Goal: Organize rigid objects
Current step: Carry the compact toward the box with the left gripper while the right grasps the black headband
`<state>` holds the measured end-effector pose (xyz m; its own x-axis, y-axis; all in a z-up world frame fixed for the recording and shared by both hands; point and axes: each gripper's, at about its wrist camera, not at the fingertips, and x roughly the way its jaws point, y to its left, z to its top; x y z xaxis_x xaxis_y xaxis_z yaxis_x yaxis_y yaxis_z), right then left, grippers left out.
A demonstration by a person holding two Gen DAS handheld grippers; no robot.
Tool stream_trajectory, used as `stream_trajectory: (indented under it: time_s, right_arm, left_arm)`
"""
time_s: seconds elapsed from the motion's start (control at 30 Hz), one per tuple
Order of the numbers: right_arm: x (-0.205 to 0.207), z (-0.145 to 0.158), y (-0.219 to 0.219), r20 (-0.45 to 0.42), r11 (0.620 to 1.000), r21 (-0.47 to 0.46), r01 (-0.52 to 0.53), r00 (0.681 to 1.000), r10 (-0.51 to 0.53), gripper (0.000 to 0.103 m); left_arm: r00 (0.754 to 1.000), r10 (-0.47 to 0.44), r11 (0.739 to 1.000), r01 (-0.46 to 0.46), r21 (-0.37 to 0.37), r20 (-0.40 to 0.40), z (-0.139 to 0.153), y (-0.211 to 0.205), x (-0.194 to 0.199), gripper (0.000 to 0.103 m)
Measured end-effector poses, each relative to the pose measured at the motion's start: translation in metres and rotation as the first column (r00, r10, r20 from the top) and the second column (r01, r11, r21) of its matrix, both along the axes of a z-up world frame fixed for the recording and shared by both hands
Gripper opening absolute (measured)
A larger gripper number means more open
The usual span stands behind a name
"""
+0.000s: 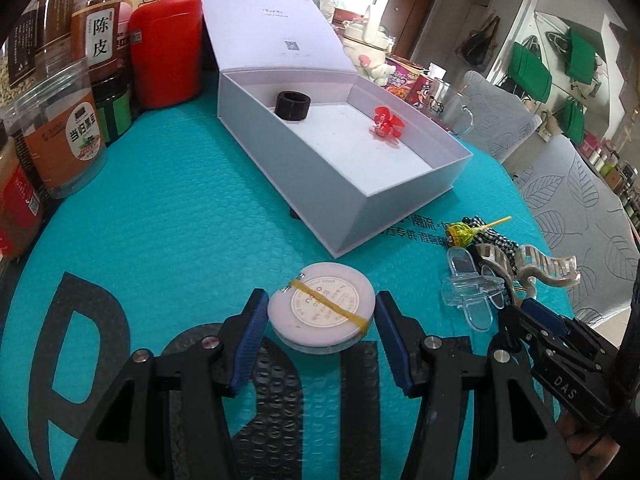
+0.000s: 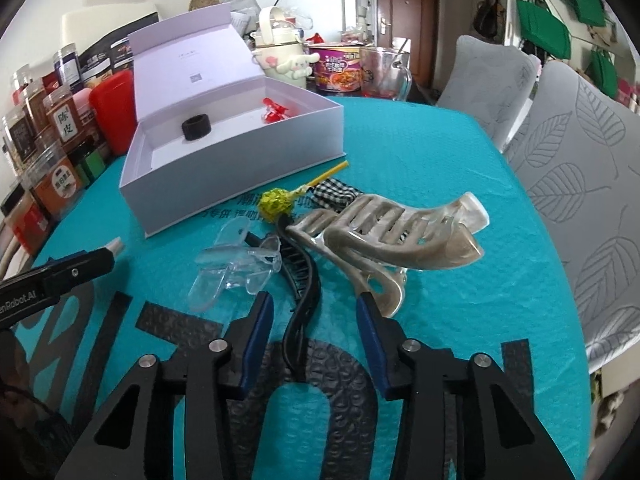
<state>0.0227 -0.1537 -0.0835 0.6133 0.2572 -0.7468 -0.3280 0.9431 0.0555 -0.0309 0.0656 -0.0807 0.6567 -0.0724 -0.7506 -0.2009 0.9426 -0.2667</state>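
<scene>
Brown door (image 2: 404, 20) at back, leaf-patterned grey chairs (image 2: 580, 168), green bags (image 1: 532, 72) hanging, perhaps on wall rack.

Clear jars (image 1: 68, 136) of brown and dark contents stand crowded along the left edge of the teal bubble mat (image 1: 168, 224) covering the desk, next to a red canister (image 1: 166, 56). Behind it stand a cream kettle with a cartoon figure (image 2: 280, 50), an instant noodle bowl (image 2: 340, 68) and a glass mug (image 2: 386, 72). Grey leaf-patterned chairs (image 2: 580, 152) line the right side. Green bags (image 1: 532, 70) hang on the far wall.

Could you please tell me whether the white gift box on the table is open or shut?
Open: the white box's hinged lid stands upright, showing a black ring and red flower piece inside.
</scene>
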Motion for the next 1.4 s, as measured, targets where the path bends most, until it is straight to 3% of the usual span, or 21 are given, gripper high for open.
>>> stream_trajectory:
  time_s: [0.4, 0.5, 0.53, 0.8, 1.4]
  right_arm:
    - [0.022, -0.013, 0.015, -0.03, 1.0, -0.018, -0.018, 0.999, 0.017, 0.038]
    - [0.023, -0.013, 0.014, -0.027, 1.0, -0.002, -0.015, 1.0, 0.015, 0.022]
    - [0.023, -0.013, 0.013, -0.025, 1.0, 0.005, -0.006, 1.0, 0.006, 0.021]
    - [0.008, -0.006, 0.005, -0.017, 0.999, 0.048, 0.007, 1.0, -0.006, 0.021]
    - [-0.041, 0.017, -0.002, 0.048, 0.997, 0.063, 0.034, 0.998, -0.037, 0.021]
  left_arm:
    - [1.0, 0.0, 1.0, 0.0, 0.009, -0.012, -0.011, 0.007, 0.001, 0.054]
    - [1.0, 0.0, 1.0, 0.0, 0.006, -0.009, -0.011, 0.008, 0.001, 0.054]
    - [1.0, 0.0, 1.0, 0.0, 0.005, -0.008, -0.011, 0.008, 0.001, 0.054]
    - [1.0, 0.0, 1.0, 0.0, 0.015, 0.0, -0.007, 0.006, -0.004, 0.054]
    - [0.995, 0.001, 0.999, -0.005, 0.038, 0.099, 0.031, 0.004, -0.04, 0.054]
